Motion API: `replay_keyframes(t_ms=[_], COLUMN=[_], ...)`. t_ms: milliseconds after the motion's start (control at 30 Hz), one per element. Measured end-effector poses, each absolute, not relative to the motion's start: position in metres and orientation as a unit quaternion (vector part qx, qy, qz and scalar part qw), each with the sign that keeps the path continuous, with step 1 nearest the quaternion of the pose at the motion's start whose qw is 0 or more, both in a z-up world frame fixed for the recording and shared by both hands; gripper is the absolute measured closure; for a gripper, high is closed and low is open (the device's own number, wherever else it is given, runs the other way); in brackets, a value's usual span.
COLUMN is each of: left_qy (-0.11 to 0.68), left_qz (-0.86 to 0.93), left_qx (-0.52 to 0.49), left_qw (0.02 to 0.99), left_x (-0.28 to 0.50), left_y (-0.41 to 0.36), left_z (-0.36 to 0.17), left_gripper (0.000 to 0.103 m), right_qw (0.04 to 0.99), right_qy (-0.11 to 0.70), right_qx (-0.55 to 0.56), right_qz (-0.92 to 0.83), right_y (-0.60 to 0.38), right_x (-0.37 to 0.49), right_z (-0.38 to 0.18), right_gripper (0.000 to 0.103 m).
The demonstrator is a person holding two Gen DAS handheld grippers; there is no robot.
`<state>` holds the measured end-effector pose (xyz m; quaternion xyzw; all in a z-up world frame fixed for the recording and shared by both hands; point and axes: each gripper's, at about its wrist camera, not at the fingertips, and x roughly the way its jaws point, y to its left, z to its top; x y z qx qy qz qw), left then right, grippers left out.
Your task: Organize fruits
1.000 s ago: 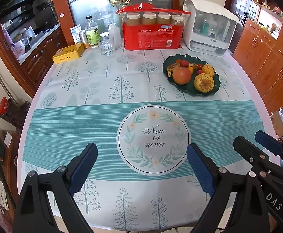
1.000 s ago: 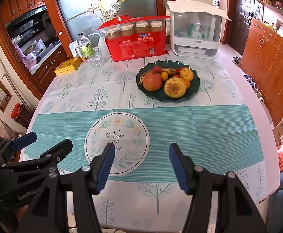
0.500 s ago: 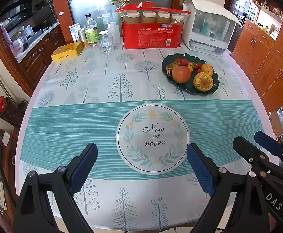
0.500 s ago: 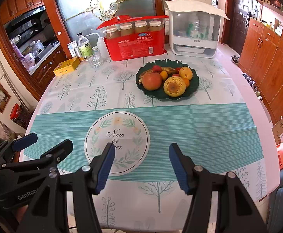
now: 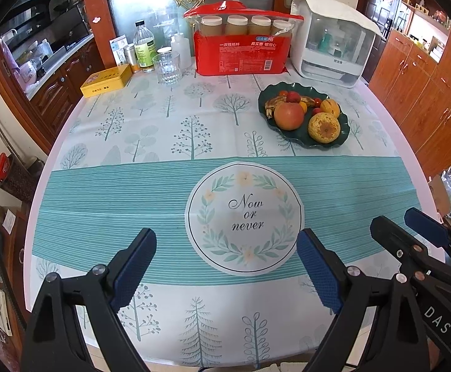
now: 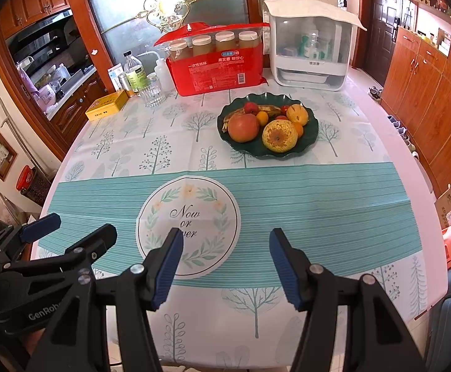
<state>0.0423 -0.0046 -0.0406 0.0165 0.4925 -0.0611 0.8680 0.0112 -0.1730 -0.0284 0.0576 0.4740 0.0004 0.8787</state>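
Lengthwise, banana (image 6: 258,111) lying left-right across green plate (image 6: 313,125), behind apple (image 6: 243,127)

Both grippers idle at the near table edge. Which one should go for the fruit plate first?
Probably right. The right gripper sits open with the green plate almost straight ahead, slightly right of its axis. From the left gripper, also open, the plate lies further off to the right, so it would cross over.
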Motion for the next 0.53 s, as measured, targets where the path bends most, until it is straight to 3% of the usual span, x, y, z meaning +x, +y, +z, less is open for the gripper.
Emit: replay_keyframes(t_ms=[533], left_qy=[0.499], left_qz=[-0.059], left_qx=[0.014], left_qw=[0.864], left_x=[0.0400], left_y=[0.0011], left_z=[-0.0455], left_gripper=[0.012], right_qw=[0.876], right_qy=[0.479], right_qx=[0.060], right_qz=[0.003], right_y=[-0.1677], right_x=[0.0107], right_z=[-0.0368], right_gripper=[0.045])
